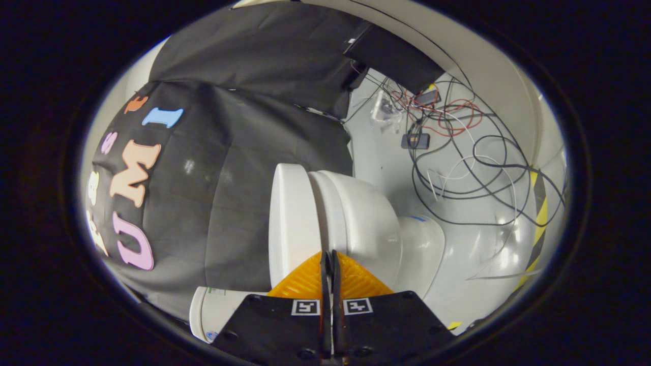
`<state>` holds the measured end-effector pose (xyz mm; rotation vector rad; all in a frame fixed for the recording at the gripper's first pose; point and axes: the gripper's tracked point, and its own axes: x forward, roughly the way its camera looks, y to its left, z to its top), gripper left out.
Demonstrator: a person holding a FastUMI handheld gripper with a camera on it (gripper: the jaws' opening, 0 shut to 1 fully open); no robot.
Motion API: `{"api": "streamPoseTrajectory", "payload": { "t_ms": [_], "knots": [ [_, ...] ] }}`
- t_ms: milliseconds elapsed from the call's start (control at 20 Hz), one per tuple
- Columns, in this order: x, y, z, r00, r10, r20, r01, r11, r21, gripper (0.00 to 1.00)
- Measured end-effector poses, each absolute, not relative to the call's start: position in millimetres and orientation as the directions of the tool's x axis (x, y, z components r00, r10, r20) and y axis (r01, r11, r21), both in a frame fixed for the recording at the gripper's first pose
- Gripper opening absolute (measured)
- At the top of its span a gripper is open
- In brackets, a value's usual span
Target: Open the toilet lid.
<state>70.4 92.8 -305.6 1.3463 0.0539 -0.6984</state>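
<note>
I read the view as rolled on its side, because the toilet [351, 223] lies sideways across my picture: its bowl [371, 229] bulges toward the pale floor [386, 152], while the lid [285, 218] stands as a flat slab on the side of the dark cloth wall [244, 152]. A thin dark seam runs between lid and bowl rim, so I judge the lid is down and the opening has not begun. The seam runs straight down to my fingertips, which I take to be the point of holding the tool this way: the fingers line up with the gap so a tip could get under the lid's edge and lever it away from the bowl. The gripper [330, 262] is clenched, its two fingers pressed together with only a sliver between them and nothing held; I think a closed pair makes a stiffer wedge than a spread one for this job. The tips sit right at the lid's front edge, though I cannot tell whether they touch it. Beside the fingers, on the cloth side, a white cylinder [211, 312] lies close under the lid; it may be a roll or a container, I cannot say. Beyond the bowl, a tangle of cables [457, 152] sprawls over the floor, well apart from the toilet, and a yellow-black hazard tape [539, 213] marks the floor's far border.
</note>
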Motion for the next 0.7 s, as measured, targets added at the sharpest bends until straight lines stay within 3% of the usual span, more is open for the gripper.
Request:
{"api": "streamPoseTrajectory", "payload": {
  "t_ms": [450, 700],
  "knots": [
    [80, 101, -235, 0.837, -0.433, -0.336, 0.472, 0.259, 0.843, 0.03],
    [95, 116, -179, 0.884, -0.411, -0.224, 0.401, 0.417, 0.816, 0.02]
  ]
}}
